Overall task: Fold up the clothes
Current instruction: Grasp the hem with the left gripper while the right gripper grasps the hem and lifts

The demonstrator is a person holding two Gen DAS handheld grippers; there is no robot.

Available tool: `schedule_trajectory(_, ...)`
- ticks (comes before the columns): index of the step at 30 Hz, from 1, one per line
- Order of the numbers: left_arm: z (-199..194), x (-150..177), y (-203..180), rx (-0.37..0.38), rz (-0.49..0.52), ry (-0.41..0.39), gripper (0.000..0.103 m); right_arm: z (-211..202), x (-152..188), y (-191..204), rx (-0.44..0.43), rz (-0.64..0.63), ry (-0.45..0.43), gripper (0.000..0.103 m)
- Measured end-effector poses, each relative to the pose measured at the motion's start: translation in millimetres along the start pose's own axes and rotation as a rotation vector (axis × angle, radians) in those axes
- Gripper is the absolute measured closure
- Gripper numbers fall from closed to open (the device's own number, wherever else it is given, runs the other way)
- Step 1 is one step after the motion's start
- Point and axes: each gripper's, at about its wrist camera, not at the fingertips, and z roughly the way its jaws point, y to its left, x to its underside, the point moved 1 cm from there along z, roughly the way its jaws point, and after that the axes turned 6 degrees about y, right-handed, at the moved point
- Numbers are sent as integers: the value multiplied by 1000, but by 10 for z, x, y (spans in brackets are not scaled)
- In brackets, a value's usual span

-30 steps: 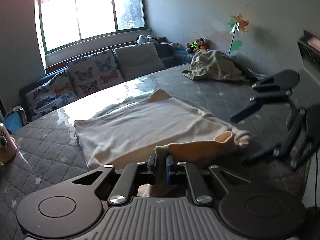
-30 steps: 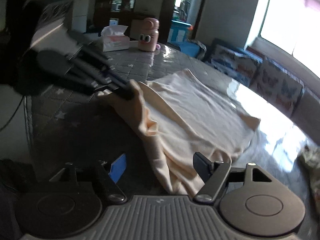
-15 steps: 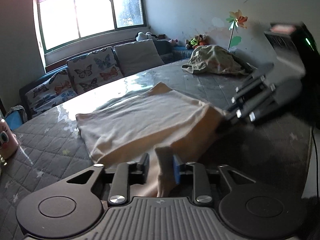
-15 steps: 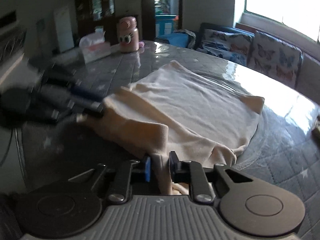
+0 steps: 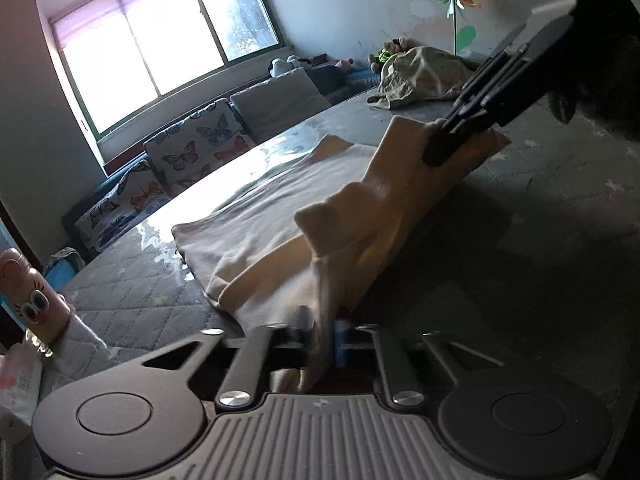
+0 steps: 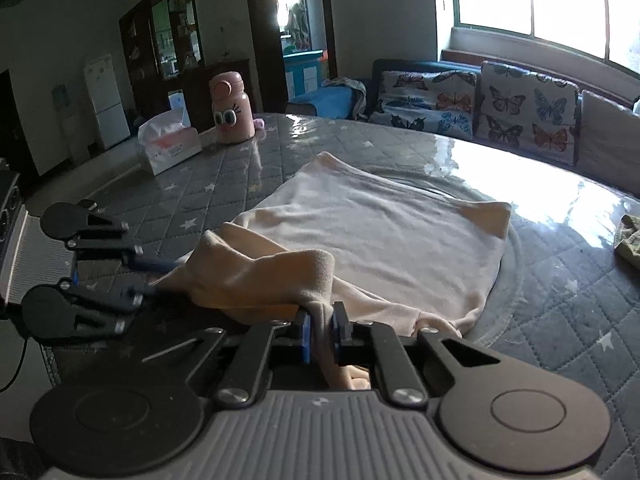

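Observation:
A cream garment (image 5: 280,216) lies spread on the grey quilted table (image 5: 132,304); it also shows in the right wrist view (image 6: 380,236). My left gripper (image 5: 320,336) is shut on its near edge, which is lifted off the table. My right gripper (image 6: 320,324) is shut on the other end of the same near edge. In the left wrist view the right gripper (image 5: 448,140) holds its corner high at the upper right. In the right wrist view the left gripper (image 6: 160,276) sits at the left, pinching the cloth.
An olive garment (image 5: 420,76) lies heaped at the far end of the table. A pink cartoon bottle (image 6: 232,108) and a tissue box (image 6: 168,144) stand at the table's corner. Butterfly cushions (image 6: 480,100) line a sofa under the window.
Both grippers have lifted the garment's near edge higher off the table. The right gripper has risen and moved farther from the left one, stretching the edge between them.

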Motion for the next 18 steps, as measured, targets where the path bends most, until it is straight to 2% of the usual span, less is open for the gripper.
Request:
schedule_trajectory(5,-280,-56,12,1,-13,-57,97,-142,72,79,1,0,-32,96)
schedule_trajectory(8,-502,-46,-1,20,-22,-76,97,-356,127,140,-12,-8,-57,96)
schedule_trajectory(13,-1062,14,-70,81,-98,-98,97,-774,274,355,-57,-23,-84,96)
schedule_trajectory(16,-1341,17,-137,87,-107,-128,97,-1008,362,530,-82,-44,-88,96)
schedule_trajectory(18,-1391,-15,-132,86,-123,-138,97,-1026,353,547,-79,-45,-80,96)
